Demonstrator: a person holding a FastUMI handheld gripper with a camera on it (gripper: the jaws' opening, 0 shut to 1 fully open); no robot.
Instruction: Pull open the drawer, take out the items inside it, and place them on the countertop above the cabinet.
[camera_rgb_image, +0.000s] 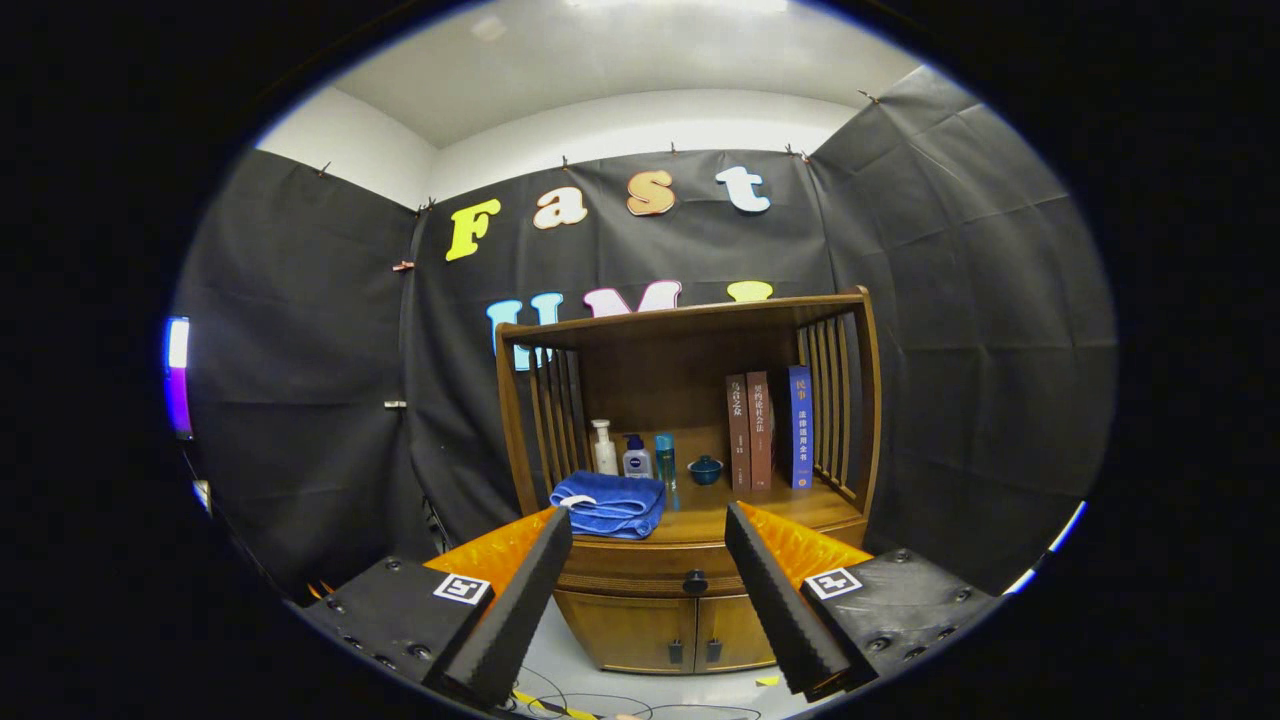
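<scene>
Gripper (648, 525), fingers spread apart and empty, aimed at the cabinet (655, 625) beyond. The drawer (640, 580) between the fingertips is closed, its knob (694, 581) untouched; every step remains. A towel (610, 503) lies on the counter (790, 507).

I see a cabinet (690, 600) of polished brown wood with a soft sheen, its drawer (650, 572) front of the same wood carrying a dark, smooth round knob (694, 581). On the countertop (790, 510), low in the frame's centre, lies a folded towel (610, 503) of thick, fluffy cloth. Behind it stand glossy plastic bottles (634, 455) and a small glazed-looking bowl (705, 469). The books (768, 428) have smooth, printed paper covers. My hand-held gripper (648, 590) stands open ahead of the drawer; its fingers (520, 600) look matt and ribbed.
</scene>
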